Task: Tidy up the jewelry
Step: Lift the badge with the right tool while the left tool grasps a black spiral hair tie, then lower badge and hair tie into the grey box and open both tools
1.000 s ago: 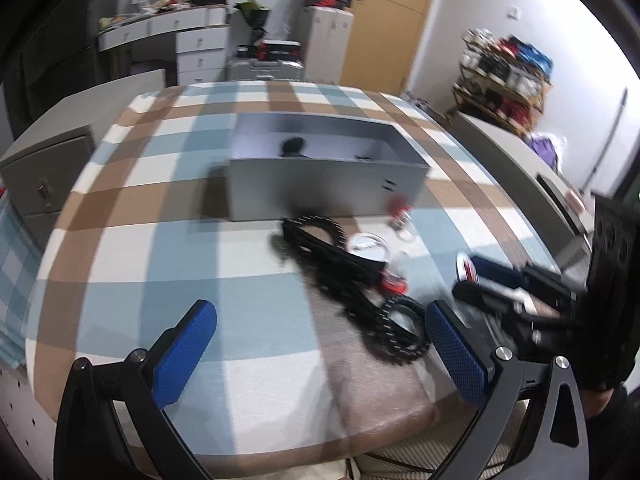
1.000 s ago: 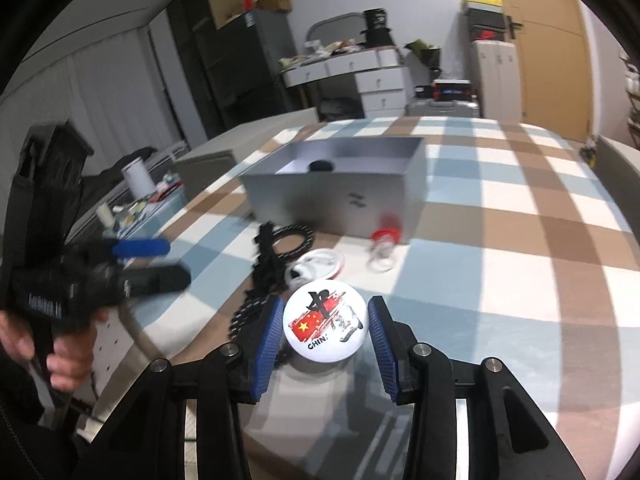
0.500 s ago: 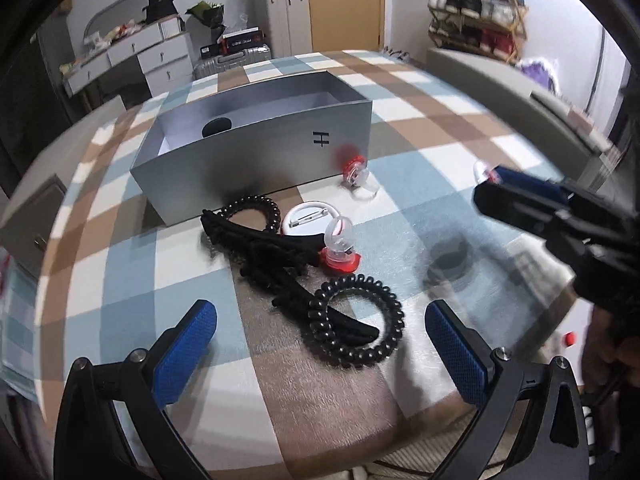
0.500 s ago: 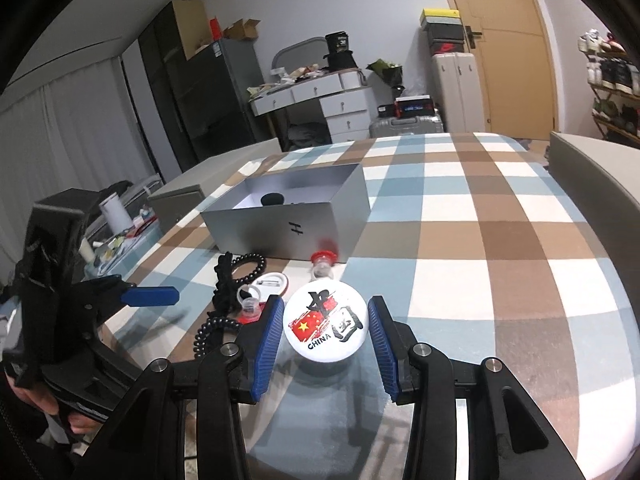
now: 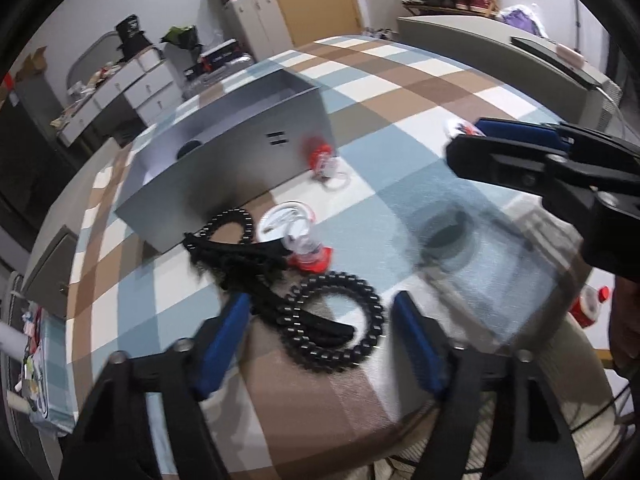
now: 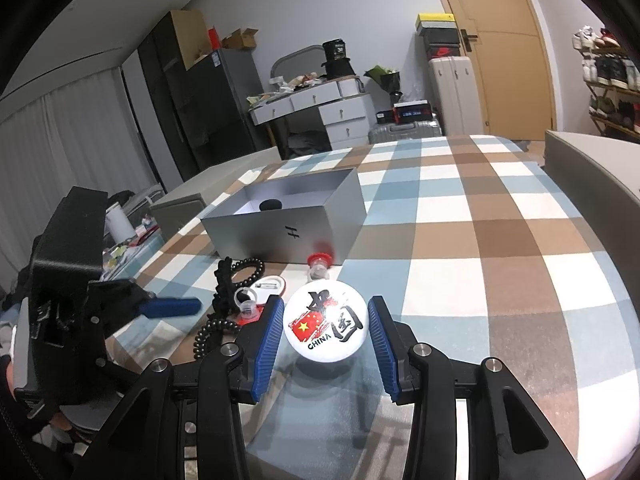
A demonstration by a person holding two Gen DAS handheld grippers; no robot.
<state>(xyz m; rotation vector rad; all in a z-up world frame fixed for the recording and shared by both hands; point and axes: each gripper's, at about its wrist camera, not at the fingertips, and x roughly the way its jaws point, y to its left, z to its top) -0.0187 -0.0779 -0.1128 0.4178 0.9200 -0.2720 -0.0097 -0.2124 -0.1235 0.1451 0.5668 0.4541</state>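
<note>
A black coil hair tie (image 5: 362, 312) lies on the checked cloth, tangled with a black hair clip (image 5: 236, 254). My left gripper (image 5: 320, 300) hovers over the coil with its jaws closing. The coil sits between the blue pads (image 5: 224, 336), which do not press on it. My right gripper (image 6: 325, 332) is shut on a white round badge (image 6: 325, 326) printed with a flag and "CHINA", held above the table. An open grey box (image 6: 288, 224) stands behind, with a dark round item (image 6: 270, 204) inside. The left gripper (image 6: 168, 306) shows at the left of the right wrist view.
Two clear ring cases with red bases (image 5: 310, 250) (image 5: 324, 160) and a white round badge lying face down (image 5: 284, 216) lie between the box and the coil. The table edge runs close below the left gripper. A grey cabinet (image 5: 500, 48) stands at the right.
The left gripper's jaws have narrowed from wide open and it has come in closer over the coil hair tie, rolling as it went. The right gripper still holds the badge.
</note>
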